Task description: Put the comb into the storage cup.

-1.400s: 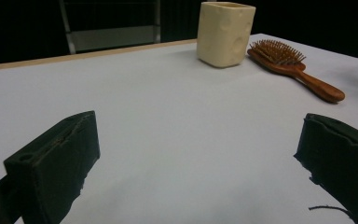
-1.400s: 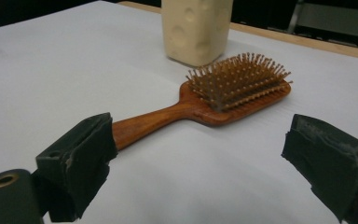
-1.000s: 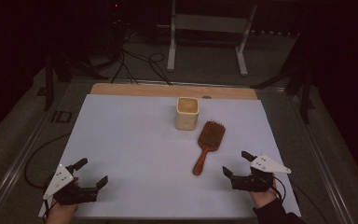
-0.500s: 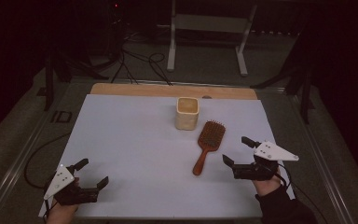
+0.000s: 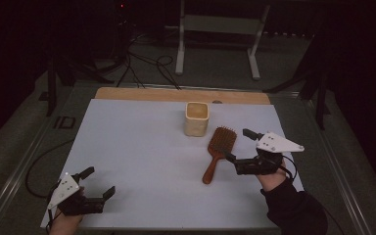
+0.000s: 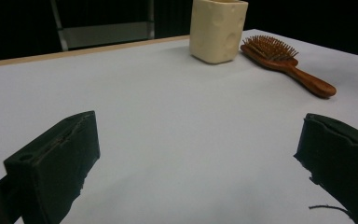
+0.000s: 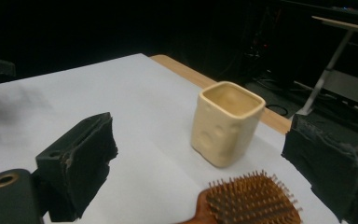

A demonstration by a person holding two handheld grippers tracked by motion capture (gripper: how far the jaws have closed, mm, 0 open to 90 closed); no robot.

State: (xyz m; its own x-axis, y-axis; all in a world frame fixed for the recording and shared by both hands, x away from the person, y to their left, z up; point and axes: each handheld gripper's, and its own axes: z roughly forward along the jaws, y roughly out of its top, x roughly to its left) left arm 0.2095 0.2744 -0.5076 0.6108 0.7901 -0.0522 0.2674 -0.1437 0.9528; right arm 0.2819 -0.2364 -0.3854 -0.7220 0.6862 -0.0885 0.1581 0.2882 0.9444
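Down at the near edge of the bench (image 5: pixel 142 147), the left gripper (image 5: pixel 99 182) is sitting low over the white surface at the near left corner, its fingers (image 6: pixel 56 163) spread wide and gripping nothing, with bare white sheet showing between them in the left gripper view. Over on the right side, the right gripper (image 5: pixel 239 145) is hovering farther in, its fingers (image 7: pixel 77 163) likewise parted wide and empty, and it is pointing toward the wooden hairbrush (image 5: pixel 216 152) from just beside it. In the high view one fingertip is sitting close to the brush's handle and the other is reaching past the far right of the brush head, though whether either is touching the wood is hard to tell. The hairbrush is lying flat, bristles up, right of the bench's centre, handle angled toward the near edge. In the right gripper view its bristled head (image 7: pixel 254 200) is showing low between the fingers. Just beyond the brush head, the cream square cup (image 5: pixel 197 118) is standing upright, mouth open, near the far wooden strip of the bench.
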